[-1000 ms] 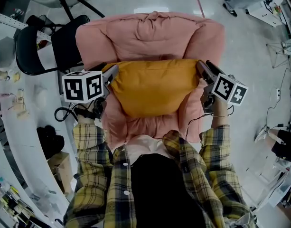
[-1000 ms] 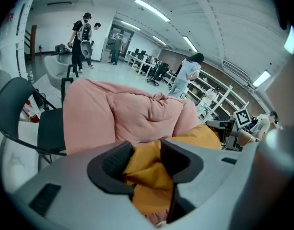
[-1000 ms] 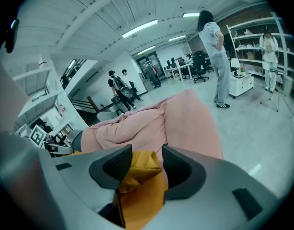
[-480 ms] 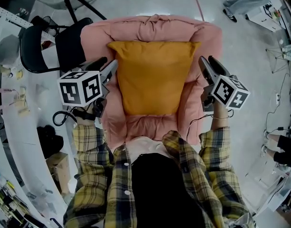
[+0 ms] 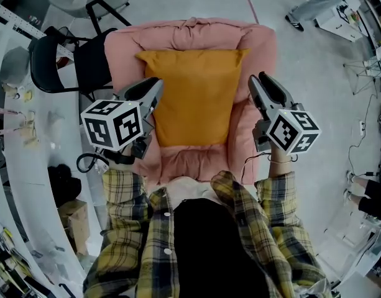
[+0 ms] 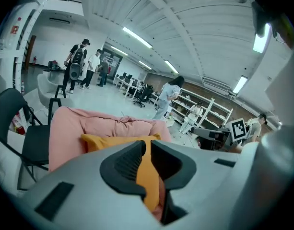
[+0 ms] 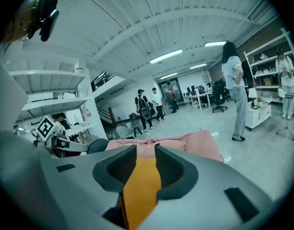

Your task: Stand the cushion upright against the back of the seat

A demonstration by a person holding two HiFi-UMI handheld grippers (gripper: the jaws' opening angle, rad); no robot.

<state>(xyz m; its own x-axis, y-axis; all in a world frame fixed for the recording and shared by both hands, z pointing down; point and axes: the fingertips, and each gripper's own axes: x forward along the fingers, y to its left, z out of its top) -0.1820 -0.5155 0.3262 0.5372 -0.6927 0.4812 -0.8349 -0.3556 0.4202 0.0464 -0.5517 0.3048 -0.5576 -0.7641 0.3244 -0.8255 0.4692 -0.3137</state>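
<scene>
Your cushion [image 5: 193,95] stands upright against the seat [image 5: 190,33] back at twelve o'clock. The left tongs [image 5: 150,87] and right tongs [image 5: 259,81] are released and have just been closing on nothing. The task looks done.

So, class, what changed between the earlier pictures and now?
The orange cushion tipped from the seat to stand against the back of the pink armchair. The left gripper and right gripper let go of its top corners and drew back; their fingers have just been closing, empty. The armchair stayed put.
</scene>
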